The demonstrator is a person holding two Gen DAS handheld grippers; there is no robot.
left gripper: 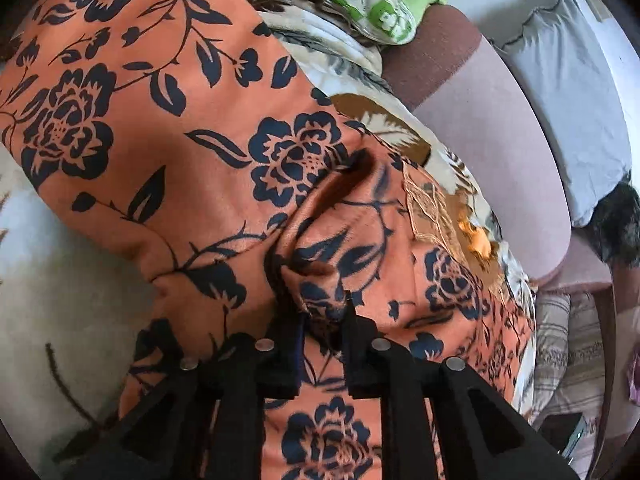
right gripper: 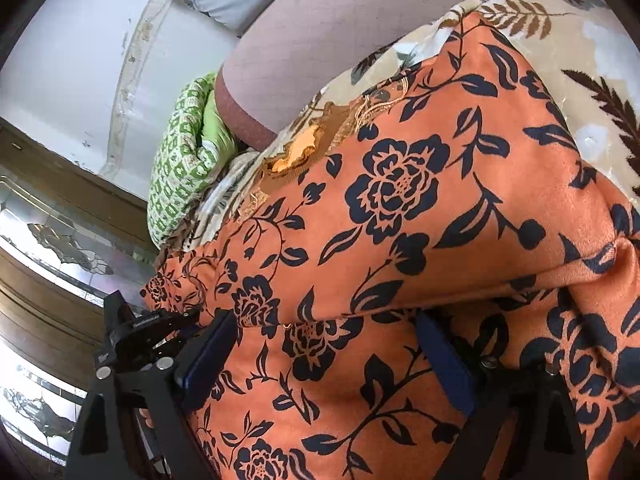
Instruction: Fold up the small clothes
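Orange floral garment (left gripper: 168,128) pinched in left tongs (left gripper: 322,312); right tongs (right gripper: 328,344) wide.

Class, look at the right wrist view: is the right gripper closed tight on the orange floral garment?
No, the right gripper stands wide open over the orange floral garment.

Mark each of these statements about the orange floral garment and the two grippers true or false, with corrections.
1. The left gripper pinches a bunched fold of the orange floral garment. True.
2. The right gripper is clamped shut. False: its jaws stand wide apart over the cloth.
3. The garment is plain orange. False: it carries dark navy flowers and leaves.
4. A green patterned pillow lies beyond the garment. True.
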